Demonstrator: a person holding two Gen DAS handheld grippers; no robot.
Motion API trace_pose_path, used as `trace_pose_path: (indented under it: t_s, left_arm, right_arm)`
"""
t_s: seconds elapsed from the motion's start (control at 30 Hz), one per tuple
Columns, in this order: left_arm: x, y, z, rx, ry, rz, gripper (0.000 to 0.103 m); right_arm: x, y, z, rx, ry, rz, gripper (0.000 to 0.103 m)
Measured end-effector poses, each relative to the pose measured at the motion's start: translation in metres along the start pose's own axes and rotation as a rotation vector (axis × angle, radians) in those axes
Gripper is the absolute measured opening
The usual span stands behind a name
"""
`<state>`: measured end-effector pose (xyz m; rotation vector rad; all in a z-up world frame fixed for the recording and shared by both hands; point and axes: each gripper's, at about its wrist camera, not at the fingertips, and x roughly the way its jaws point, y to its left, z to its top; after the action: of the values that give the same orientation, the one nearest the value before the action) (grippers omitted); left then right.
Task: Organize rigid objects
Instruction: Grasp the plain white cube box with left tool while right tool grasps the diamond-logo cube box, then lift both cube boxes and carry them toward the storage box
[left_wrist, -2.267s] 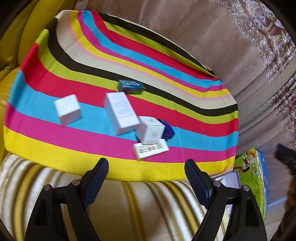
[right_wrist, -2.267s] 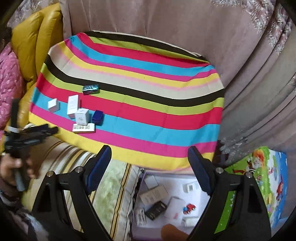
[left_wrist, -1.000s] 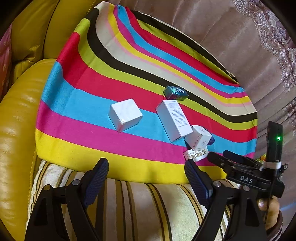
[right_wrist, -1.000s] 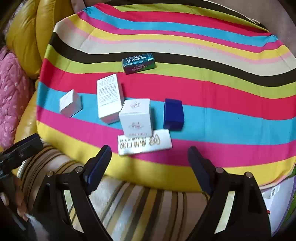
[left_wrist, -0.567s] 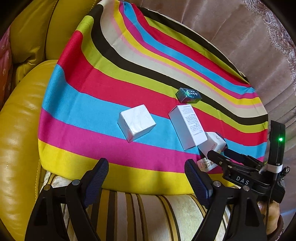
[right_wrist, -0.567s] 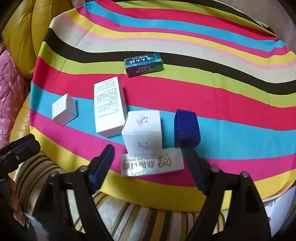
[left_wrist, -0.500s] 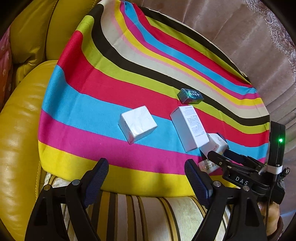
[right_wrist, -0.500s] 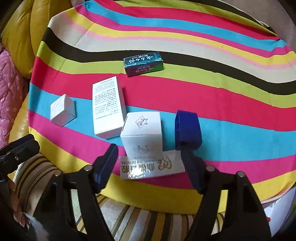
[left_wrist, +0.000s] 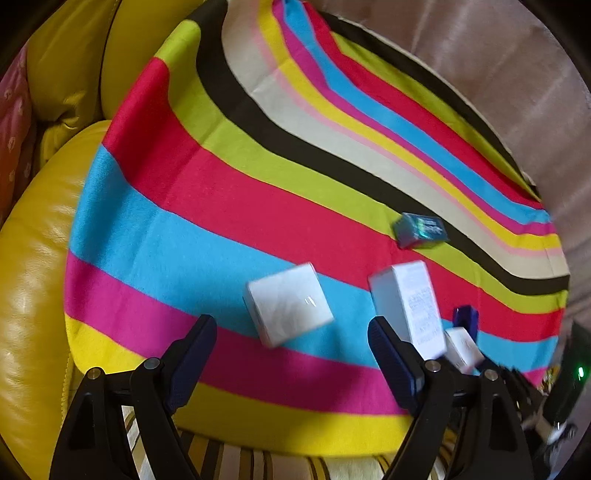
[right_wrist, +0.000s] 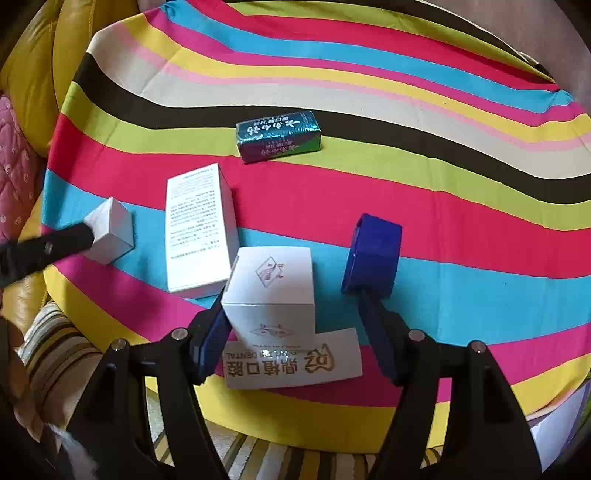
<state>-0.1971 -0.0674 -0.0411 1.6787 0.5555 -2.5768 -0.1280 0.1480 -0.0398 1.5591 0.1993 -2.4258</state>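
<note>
Since the earlier frames both grippers have come lower and closer to the boxes on the striped cloth (right_wrist: 424, 192), and the jaws of the right gripper (right_wrist: 293, 334) have just been closing. Now its two fingers stand on either side of the flat white box with gold letters (right_wrist: 295, 363), which lies at the near edge of the cloth; the left finger is close beside the white cube box (right_wrist: 271, 291), but I cannot tell if the pads really press on anything. The blue box (right_wrist: 373, 254) stands just to the right of the cube, at the tip of the right finger. The left gripper (left_wrist: 291, 352) is wide open and holds nothing; the small white box (left_wrist: 288, 304) lies just beyond its fingertips, between them. In the right wrist view one finger of it touches or covers this box at the left side. The tall white box (right_wrist: 197, 229) lies flat between the small box and the cube, and the green packet (right_wrist: 279, 136) lies farther away.
</note>
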Motion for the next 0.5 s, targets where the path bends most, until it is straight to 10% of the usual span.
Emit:
trace_pose_path:
  t_s: [0.27, 0.5]
  left_arm:
    - [0.024, -0.003, 0.003, 0.014, 0.038, 0.049, 0.055]
    - [0.019, -0.005, -0.001, 0.032, 0.003, 0.029, 0.053]
  right_arm:
    - [0.011, -0.005, 0.001, 0.016, 0.029, 0.028, 0.058]
    - [0.004, -0.004, -0.001, 0.020, -0.005, 0.018, 0.045]
